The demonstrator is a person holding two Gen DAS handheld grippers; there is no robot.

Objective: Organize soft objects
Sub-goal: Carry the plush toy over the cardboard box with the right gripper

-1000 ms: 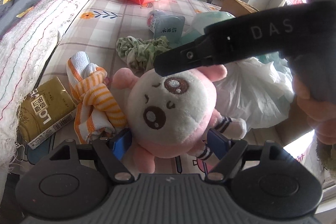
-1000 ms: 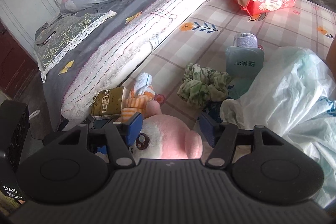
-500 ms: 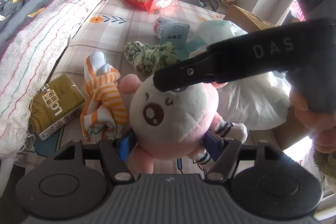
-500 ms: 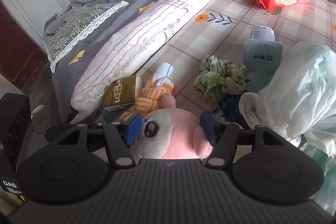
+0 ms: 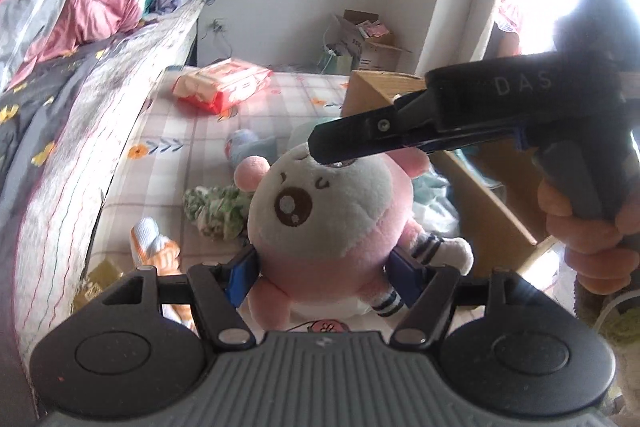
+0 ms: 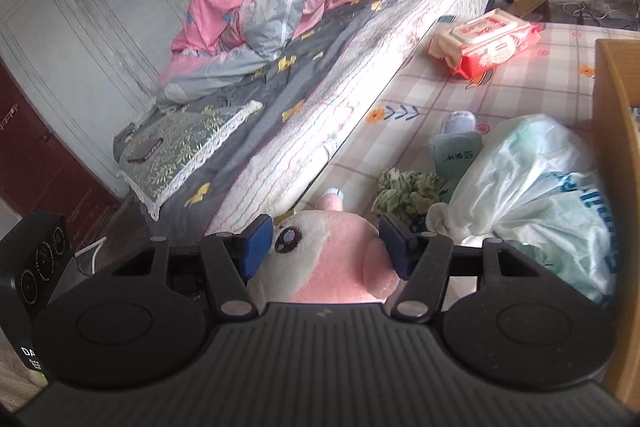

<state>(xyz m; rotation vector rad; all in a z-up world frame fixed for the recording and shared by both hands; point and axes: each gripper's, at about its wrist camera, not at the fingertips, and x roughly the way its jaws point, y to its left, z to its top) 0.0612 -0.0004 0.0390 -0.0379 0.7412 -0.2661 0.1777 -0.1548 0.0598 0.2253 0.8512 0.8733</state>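
Observation:
A pink and white plush toy (image 5: 320,219) hangs above the checked mat (image 5: 188,163), held from two sides. My left gripper (image 5: 322,277) is shut on its pink body, with the blue pads pressed into both flanks. My right gripper (image 5: 332,155) comes in from the right, gripped by a hand (image 5: 580,227), and clamps the toy's head. In the right wrist view that gripper (image 6: 326,243) squeezes the plush head (image 6: 320,267) between its pads. A green crumpled cloth (image 5: 218,207) and an orange-striped towel (image 5: 156,243) lie on the mat below.
The bed (image 6: 320,99) with heaped quilts runs along the left. A red wipes pack (image 6: 486,45) lies far back on the mat. A white plastic bag (image 6: 532,199) and a teal pouch (image 6: 456,155) sit beside an open cardboard box (image 6: 616,147) at the right. A black speaker (image 6: 36,263) stands low left.
Both grippers have risen with the plush toy, lifting it off the mat. The cloth and towel now lie farther below, and the cardboard box has come into view at right.

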